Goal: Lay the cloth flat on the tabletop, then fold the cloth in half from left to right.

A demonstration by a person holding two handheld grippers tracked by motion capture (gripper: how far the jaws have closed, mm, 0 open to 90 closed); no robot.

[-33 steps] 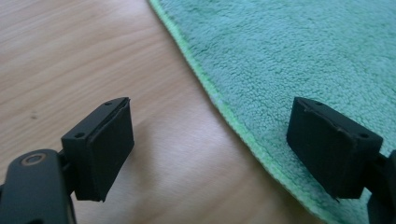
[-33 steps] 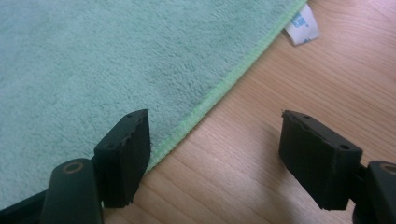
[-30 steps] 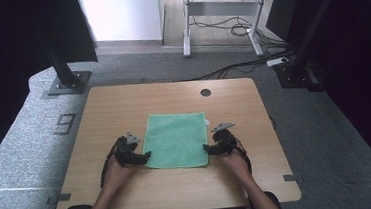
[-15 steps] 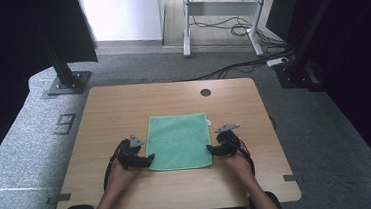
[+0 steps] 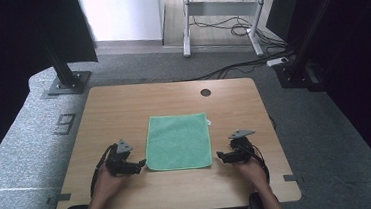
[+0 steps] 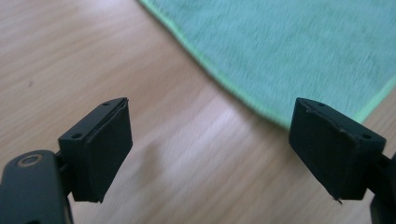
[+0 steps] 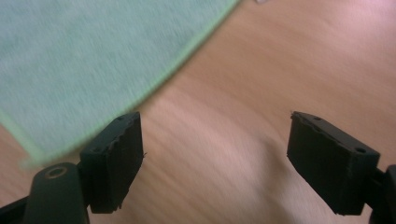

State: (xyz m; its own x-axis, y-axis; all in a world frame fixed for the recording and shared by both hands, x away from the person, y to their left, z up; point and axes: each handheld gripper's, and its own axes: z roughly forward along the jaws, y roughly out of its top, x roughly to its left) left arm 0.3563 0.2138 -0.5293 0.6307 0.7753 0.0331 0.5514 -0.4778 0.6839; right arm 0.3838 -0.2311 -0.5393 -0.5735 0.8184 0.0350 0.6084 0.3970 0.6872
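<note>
A green cloth (image 5: 179, 141) lies flat and square in the middle of the wooden table (image 5: 123, 104). My left gripper (image 5: 141, 166) rests low beside the cloth's near left corner, open and apart from the edge. In the left gripper view its jaws (image 6: 210, 112) stand wide over bare wood, with the cloth (image 6: 299, 42) just ahead. My right gripper (image 5: 219, 156) sits off the near right corner. Its jaws (image 7: 215, 121) have just been opening and hold nothing. The cloth (image 7: 84, 56) lies ahead to their left.
A round cable hole (image 5: 205, 92) sits in the table's far side, and a small white tag (image 5: 208, 122) marks the cloth's far right corner. Black frame posts stand on base plates at the left (image 5: 66, 84) and the right (image 5: 296, 73). Behind them are a desk's legs and cables.
Both grippers have drawn back from the cloth's near corners toward the person and slightly outward. The cloth lies flat as before.
</note>
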